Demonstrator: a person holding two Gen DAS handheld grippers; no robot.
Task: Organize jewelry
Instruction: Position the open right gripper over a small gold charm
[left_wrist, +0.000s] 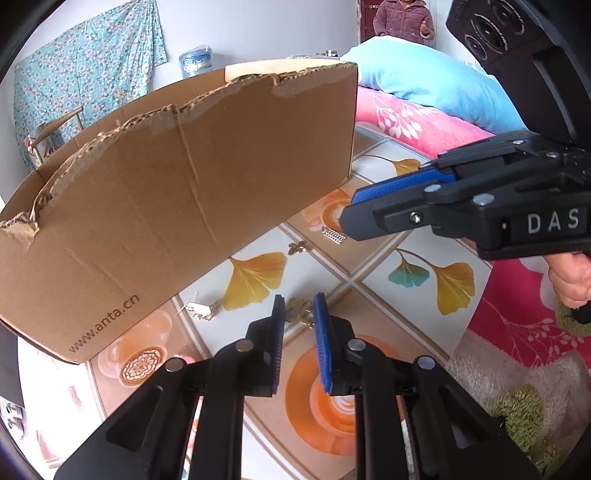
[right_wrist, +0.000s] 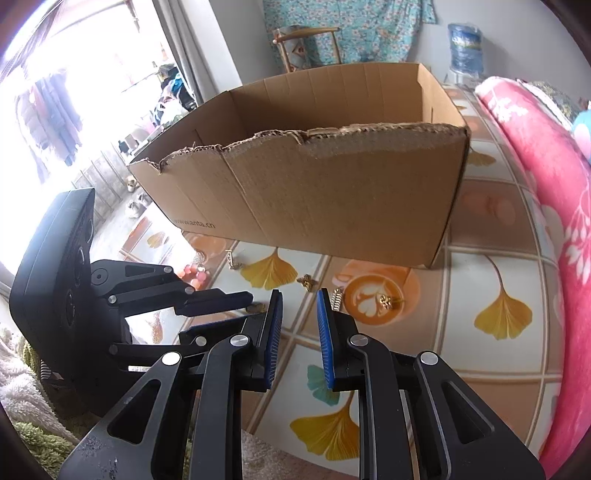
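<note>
Gold jewelry piece (left_wrist: 299, 312) lies on the patterned floor mat (left_wrist: 417, 240), just beyond my left gripper (left_wrist: 299, 314); its blue pads (left_wrist: 320, 332) stand a narrow gap apart with the piece in line between the tips, nothing clamped. Cannot tell whether the pads touch it.

More pieces lie scattered along the near side of the cardboard box (left_wrist: 177, 192): a silver rectangular piece (left_wrist: 334, 235), a small gold butterfly-like piece (left_wrist: 298, 247), a silver clip (left_wrist: 199, 310) near the box's near left corner.

From the right wrist view I see a gold earring (right_wrist: 388, 302) on the coffee-cup print, a gold bow piece (right_wrist: 306, 282), a silver spring-like piece (right_wrist: 337, 298).

My right gripper (right_wrist: 299, 317) hovers above the mat, fingers narrowly parted, holding nothing.

Box open-topped, torn rim, sits on the mat. Pink blanket (right_wrist: 546, 192) along the mat's right edge. Shaggy rug (left_wrist: 509, 387) at the near edge.
</note>
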